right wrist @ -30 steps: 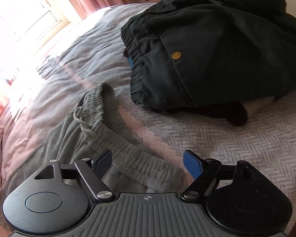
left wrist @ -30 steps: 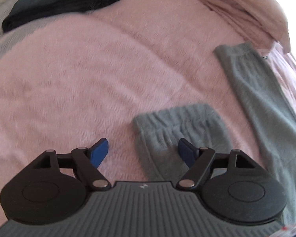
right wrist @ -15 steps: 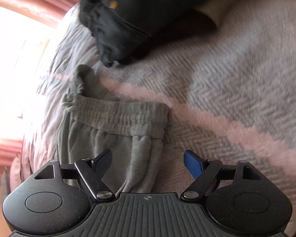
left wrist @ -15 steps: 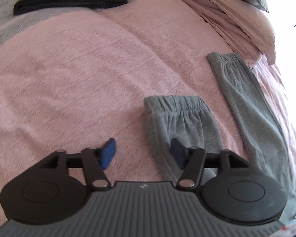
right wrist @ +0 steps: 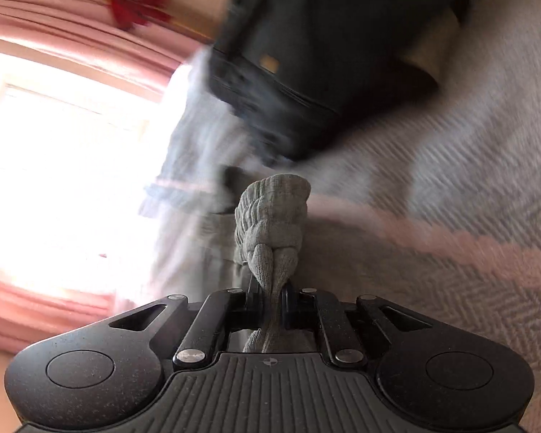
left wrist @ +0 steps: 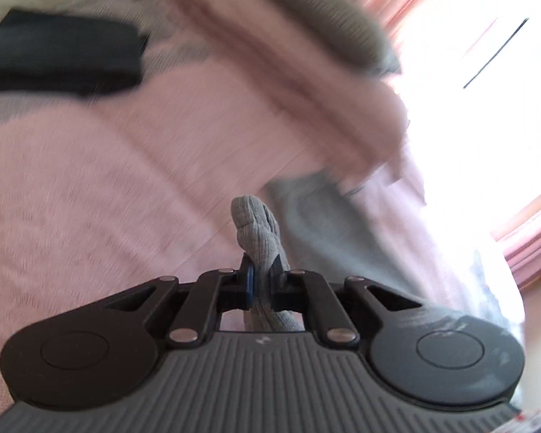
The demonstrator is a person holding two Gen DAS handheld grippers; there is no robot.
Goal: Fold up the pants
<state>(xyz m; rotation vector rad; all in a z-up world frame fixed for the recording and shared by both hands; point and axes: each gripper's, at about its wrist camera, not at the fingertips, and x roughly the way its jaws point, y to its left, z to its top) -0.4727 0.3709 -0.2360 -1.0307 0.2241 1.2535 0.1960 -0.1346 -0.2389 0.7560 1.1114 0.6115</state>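
The grey sweatpants [left wrist: 321, 223] lie on a pink bedspread [left wrist: 90, 187]. In the left wrist view my left gripper [left wrist: 261, 281] is shut on a bunched leg cuff [left wrist: 258, 231] of the pants, which sticks up between the blue pads. The other leg trails off blurred to the right. In the right wrist view my right gripper [right wrist: 272, 299] is shut on the gathered ribbed waistband [right wrist: 270, 216] of the same pants, with the rest of the grey cloth [right wrist: 194, 252] hanging away to the left.
A folded dark garment [left wrist: 61, 57] lies at the far left of the bed, with pink bedding [left wrist: 288, 72] heaped behind. A black garment pile [right wrist: 324, 54] sits just beyond the waistband. A bright window [right wrist: 61, 166] and pink curtains stand at the bedside.
Both grippers stood open over the pants and have shut on the cloth, left on a leg cuff, right on the waistband. The left one has lifted and tilted; both views are now blurred.
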